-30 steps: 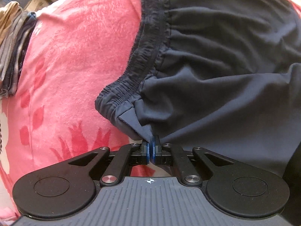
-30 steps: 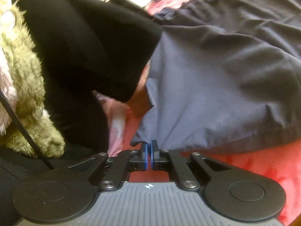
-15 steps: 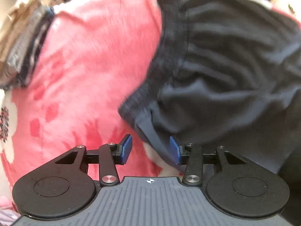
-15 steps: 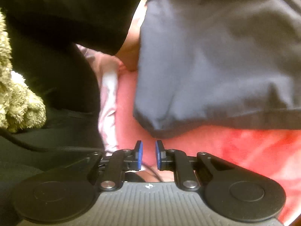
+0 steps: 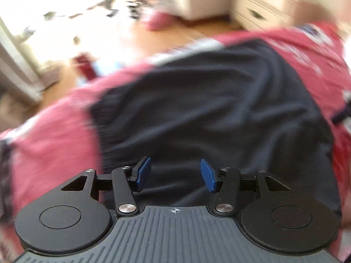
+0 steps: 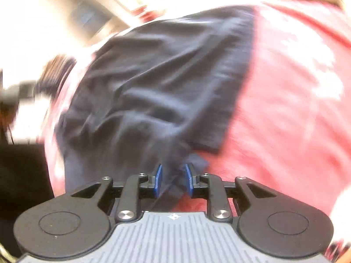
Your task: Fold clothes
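Observation:
Dark navy shorts (image 5: pixel 208 109) lie spread on a red-pink blanket (image 5: pixel 50 144), blurred by motion. My left gripper (image 5: pixel 175 176) hovers over the near edge of the shorts. Its jaws are opening, and only the cloth lying below shows in the gap between the blue pads (image 5: pixel 142 174). In the right wrist view the same shorts (image 6: pixel 158 83) lie on the blanket (image 6: pixel 285 100). My right gripper (image 6: pixel 173 180) is at their near corner with its jaws opening. A loose fold of dark cloth sits between its pads (image 6: pixel 158 180), and neither pad presses on it.
Beyond the bed, the left wrist view shows a wooden floor (image 5: pixel 175 35), a white chest of drawers (image 5: pixel 258 2) at the top right and a bright opening at the left. A dark mass (image 6: pixel 22 175) fills the lower left of the right wrist view.
Both grippers were shut on corners of the shorts and have opened. Both have swung and rolled, so the shorts now show laid out flat on the blanket.

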{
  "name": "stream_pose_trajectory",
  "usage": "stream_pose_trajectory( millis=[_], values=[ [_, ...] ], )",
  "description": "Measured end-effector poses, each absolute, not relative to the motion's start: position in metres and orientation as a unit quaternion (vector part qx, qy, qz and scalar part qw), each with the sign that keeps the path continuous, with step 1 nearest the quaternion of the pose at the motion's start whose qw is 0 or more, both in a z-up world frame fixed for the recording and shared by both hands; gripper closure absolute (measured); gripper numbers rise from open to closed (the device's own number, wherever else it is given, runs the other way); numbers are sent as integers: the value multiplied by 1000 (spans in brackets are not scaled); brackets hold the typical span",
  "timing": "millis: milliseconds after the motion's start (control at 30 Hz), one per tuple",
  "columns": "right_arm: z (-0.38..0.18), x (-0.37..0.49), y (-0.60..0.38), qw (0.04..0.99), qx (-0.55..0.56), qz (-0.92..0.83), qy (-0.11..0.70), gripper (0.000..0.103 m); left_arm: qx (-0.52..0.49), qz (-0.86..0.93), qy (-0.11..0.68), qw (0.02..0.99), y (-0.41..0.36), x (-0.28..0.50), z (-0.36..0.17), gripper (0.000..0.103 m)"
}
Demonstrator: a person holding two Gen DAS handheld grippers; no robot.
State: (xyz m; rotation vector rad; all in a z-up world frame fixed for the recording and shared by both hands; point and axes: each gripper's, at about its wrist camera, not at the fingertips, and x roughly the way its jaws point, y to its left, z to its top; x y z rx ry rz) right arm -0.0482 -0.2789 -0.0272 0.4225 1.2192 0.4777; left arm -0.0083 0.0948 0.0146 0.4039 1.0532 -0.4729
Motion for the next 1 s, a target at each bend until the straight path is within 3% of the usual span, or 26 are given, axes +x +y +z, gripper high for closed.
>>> stream_pose_trajectory(
  millis=[33,100,267,367,400,533,700,900,967,1000],
  values=[
    [-32,-49,-286,772,216,203,562,64,191,-239,497,812,84,-8,3,53],
    [-40,-51,-299,771,257,169,558,58,184,-266,498,804,68,-4,-14,53],
    [-66,-53,-302,747,333,152,555,60,154,-304,516,786,47,-8,-34,53],
    [-64,-57,-291,750,325,178,549,83,146,-314,530,774,44,-20,-33,53],
    [-61,-60,-287,752,320,187,545,98,146,-318,533,771,45,-24,-33,53],
    [-48,-73,-277,758,297,221,537,102,135,-331,546,758,51,-37,-34,53],
    [-51,-93,-288,760,275,174,562,102,124,-329,556,753,58,-40,-39,53],
    [-59,-105,-310,759,324,113,553,100,96,-305,543,776,68,-30,-31,53],
    [-56,-102,-308,751,350,139,542,92,85,-296,539,784,69,-25,-30,53],
    [-56,-99,-303,746,353,154,543,77,81,-293,538,786,68,-22,-30,53]
  ],
)
